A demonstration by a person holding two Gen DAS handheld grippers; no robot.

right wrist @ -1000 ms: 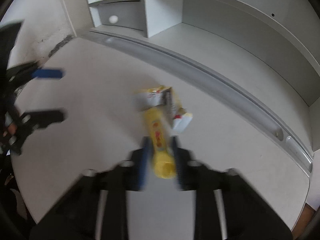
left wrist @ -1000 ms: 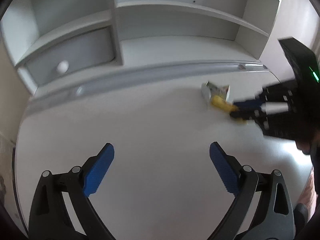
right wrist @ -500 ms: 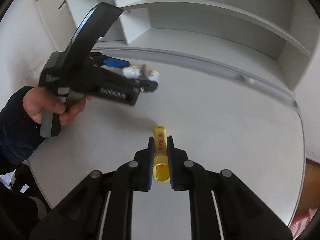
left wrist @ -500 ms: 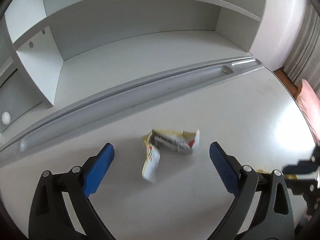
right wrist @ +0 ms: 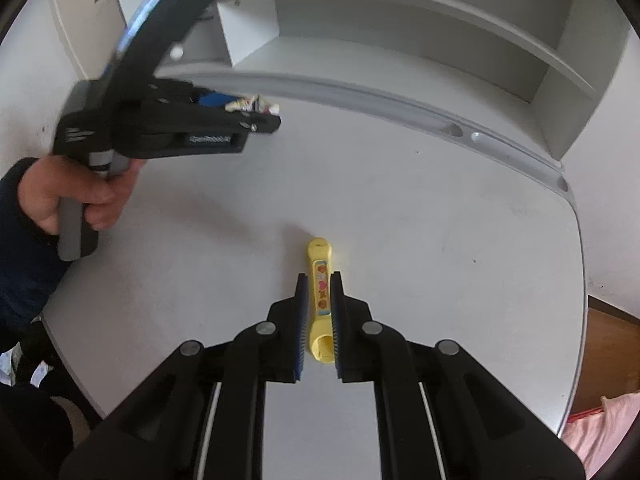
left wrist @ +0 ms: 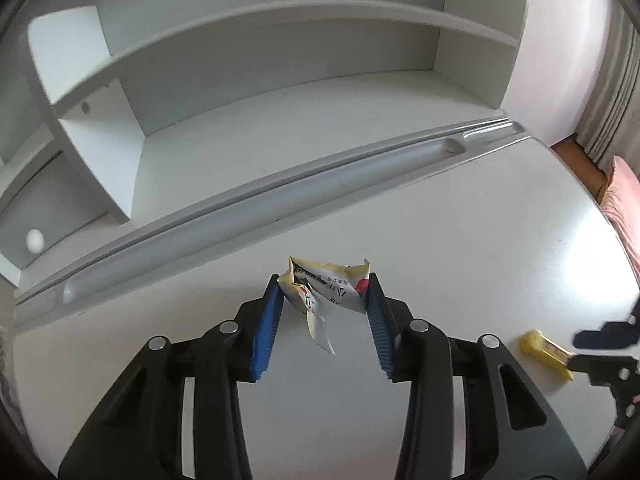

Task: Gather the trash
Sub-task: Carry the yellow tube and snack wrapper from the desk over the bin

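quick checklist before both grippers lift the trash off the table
1. Left gripper closed on the crumpled wrapper: ok, both blue pads touch its sides.
2. Wrapper held securely: cannot tell, a loose flap hangs below the pads.
3. Right gripper clamped on the yellow tube: ok, held mid-length.
4. Tube clear of the table: cannot tell.
5. Grippers apart from each other: ok, a wide stretch of table lies between them.
6. Bin for the trash in view: not ok, none visible.

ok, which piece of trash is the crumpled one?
The white-and-yellow wrapper between the left hand-held gripper pads. The other piece, in the right hand-held gripper, is a smooth yellow tube.
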